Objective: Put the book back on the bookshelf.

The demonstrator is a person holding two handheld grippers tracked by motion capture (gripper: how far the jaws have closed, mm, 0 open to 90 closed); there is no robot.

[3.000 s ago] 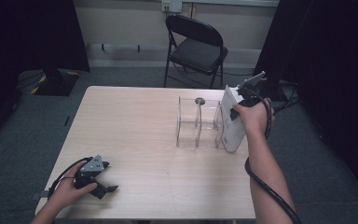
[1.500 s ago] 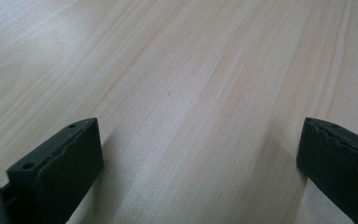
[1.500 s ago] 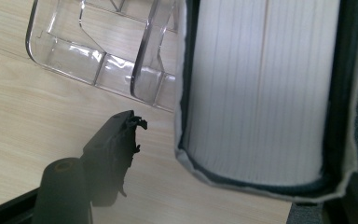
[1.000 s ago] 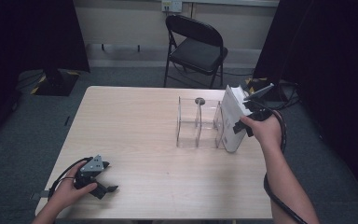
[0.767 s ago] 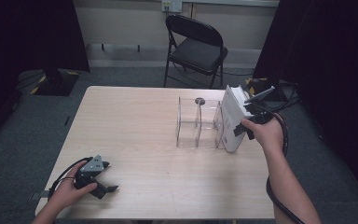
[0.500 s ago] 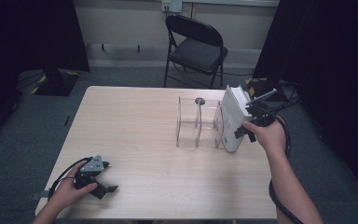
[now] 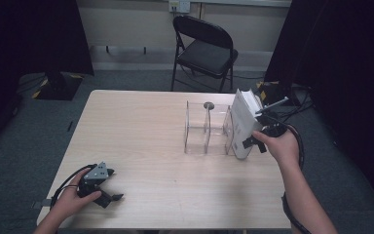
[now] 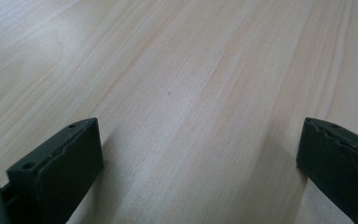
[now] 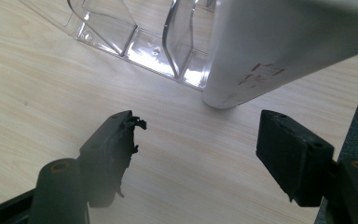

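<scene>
Clearance between the right gripper [image 9: 196,154] and the white book [image 9: 279,46] is what the coming move is judged to turn on: the jaws are seen spread apart with nothing between them, and the book's lower corner lies just ahead of them, slightly toward the right-hand jaw, apart from both pads. In the high view the book [image 7: 243,122] is seen at the right end of the clear acrylic rack [image 7: 207,131], tilted rather than upright, its long axis running up and away from the table [image 7: 141,131] with the top leaning toward the far right. It is leaning on the rack's end wall, its foot resting on the wood just outside the tray. The right gripper [image 7: 253,142] is by far the nearer; the left gripper [image 7: 108,196] rests well apart at the near left corner, its jaws likewise spread over bare wood [image 8: 191,93]. The book is thick, plain white and smooth-covered, with small reddish markings near its lower end.
</scene>
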